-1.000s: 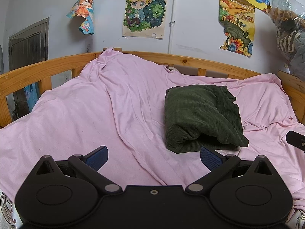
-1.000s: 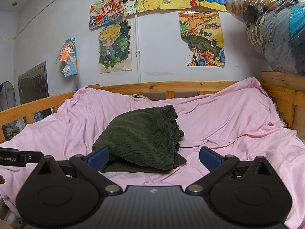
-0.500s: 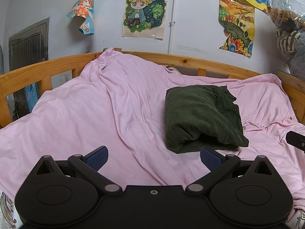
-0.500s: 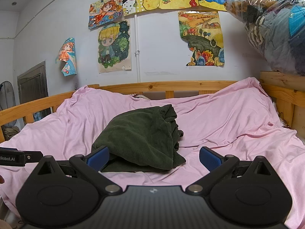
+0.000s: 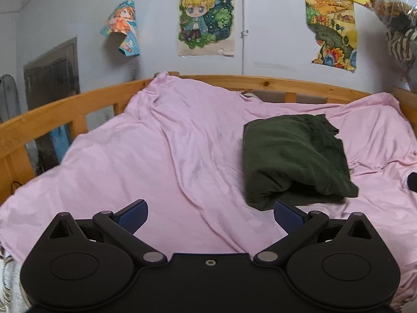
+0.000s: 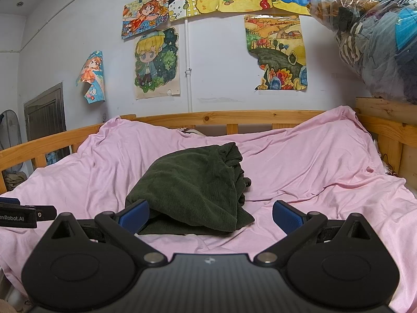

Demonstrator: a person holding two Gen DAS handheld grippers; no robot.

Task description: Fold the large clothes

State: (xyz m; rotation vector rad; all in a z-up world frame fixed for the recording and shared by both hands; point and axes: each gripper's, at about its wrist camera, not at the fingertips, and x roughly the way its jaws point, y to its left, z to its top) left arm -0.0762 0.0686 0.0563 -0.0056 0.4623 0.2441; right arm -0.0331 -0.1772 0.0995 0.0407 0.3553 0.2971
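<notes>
Garment (image 5: 292, 156) lies folded on sheet (image 5: 156, 156), unmoved over the last second — fold looks complete. Left gripper (image 5: 209, 215) and right gripper (image 6: 209, 215) near garment, both apart, empty.

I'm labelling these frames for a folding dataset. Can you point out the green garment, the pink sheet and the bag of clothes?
green garment (image 6: 192, 182), right wrist view, middle of its folded top layer.
pink sheet (image 5: 146, 156), left wrist view, bare stretch left of the garment.
bag of clothes (image 6: 378, 41), right wrist view, clear plastic side.
</notes>
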